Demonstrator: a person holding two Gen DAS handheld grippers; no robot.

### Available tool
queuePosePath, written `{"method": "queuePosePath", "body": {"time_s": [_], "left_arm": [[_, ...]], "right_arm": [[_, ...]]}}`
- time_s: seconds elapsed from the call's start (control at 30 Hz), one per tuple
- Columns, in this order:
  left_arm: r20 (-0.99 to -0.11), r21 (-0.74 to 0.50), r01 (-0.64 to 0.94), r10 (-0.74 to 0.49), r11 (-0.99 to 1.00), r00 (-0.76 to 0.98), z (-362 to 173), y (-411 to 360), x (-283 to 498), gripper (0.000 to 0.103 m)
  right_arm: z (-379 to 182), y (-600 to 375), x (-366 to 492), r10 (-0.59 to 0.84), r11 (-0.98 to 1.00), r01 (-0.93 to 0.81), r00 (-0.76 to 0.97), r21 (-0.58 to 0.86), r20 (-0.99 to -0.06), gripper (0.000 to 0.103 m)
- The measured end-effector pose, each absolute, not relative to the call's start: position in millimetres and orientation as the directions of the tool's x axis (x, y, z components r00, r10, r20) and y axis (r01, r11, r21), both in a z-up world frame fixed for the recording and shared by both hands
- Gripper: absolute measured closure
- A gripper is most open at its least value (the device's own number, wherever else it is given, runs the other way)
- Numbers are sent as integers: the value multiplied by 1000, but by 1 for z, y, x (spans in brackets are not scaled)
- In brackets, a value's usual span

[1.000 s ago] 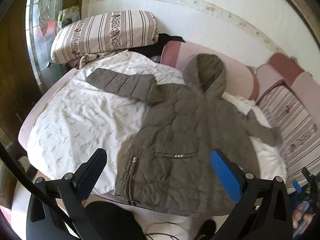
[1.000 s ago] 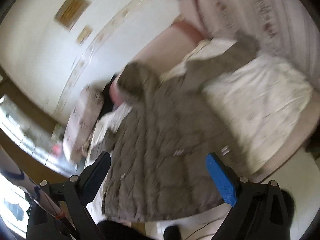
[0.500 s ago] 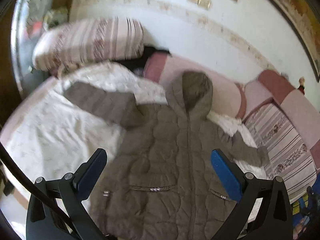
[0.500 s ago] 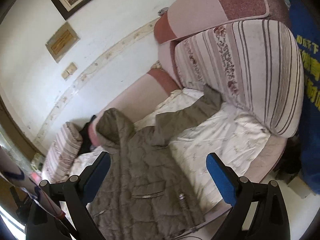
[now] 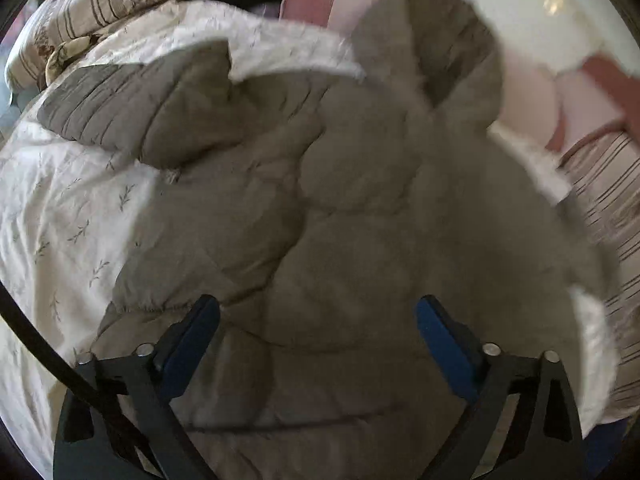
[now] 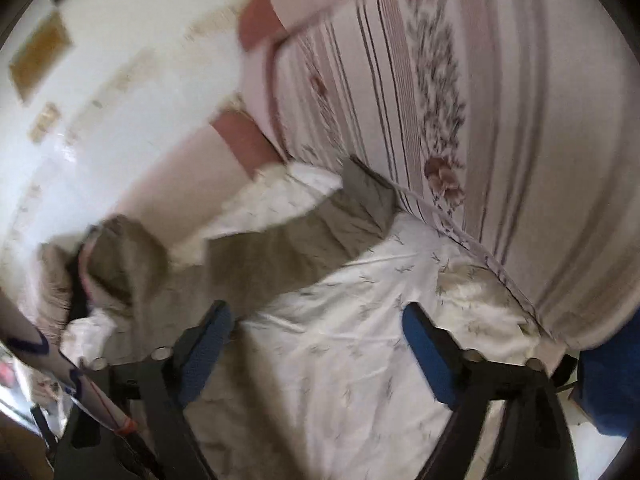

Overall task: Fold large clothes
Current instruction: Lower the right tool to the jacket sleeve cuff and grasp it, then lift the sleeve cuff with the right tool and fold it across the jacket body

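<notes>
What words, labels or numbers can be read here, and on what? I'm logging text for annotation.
No readable text in either view.
The jacket shows no visible label.
The framed plaques on the wall are too blurred to read.
The quilt and striped cushion carry only patterns.

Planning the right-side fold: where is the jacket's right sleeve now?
In the right wrist view, the sleeve lies stretched across the white quilt, its cuff against the striped cushion, beyond the open right gripper.
</notes>
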State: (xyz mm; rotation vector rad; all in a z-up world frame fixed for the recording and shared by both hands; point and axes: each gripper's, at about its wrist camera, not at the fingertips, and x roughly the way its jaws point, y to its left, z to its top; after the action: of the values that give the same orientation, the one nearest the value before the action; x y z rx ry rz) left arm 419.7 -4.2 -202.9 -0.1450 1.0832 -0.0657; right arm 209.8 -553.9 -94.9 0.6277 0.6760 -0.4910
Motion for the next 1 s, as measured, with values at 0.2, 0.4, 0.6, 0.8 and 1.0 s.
{"method": "queuePosePath", "body": {"time_s": [0.2,0.4,0.6,0.8,1.0], "left_arm": [[-844,-75,-3,-62,997,533,-201,3,436,8],[-850,-91,-28,-63,995,524,-206,4,444,8],[-851,-45,-23,-26,999,525,-208,0,445,8],[-849,-22,-9,-14,1000,528,-210,-4,444,8],[-844,-68,-18,-48,998,534,-204,1,440,8]], "right_arm": [[-144,-612,273,-274,681,672,603,291,-750,24],[-178,-666,305,-320,602,744,556,288,-767,24],[-202,-694,329,-349,583,780,494,228,-796,42],[-204,-696,331,-339,619,752,517,228,-786,86],[-150,-671,301,-405,641,734,573,225,-712,88]]}}
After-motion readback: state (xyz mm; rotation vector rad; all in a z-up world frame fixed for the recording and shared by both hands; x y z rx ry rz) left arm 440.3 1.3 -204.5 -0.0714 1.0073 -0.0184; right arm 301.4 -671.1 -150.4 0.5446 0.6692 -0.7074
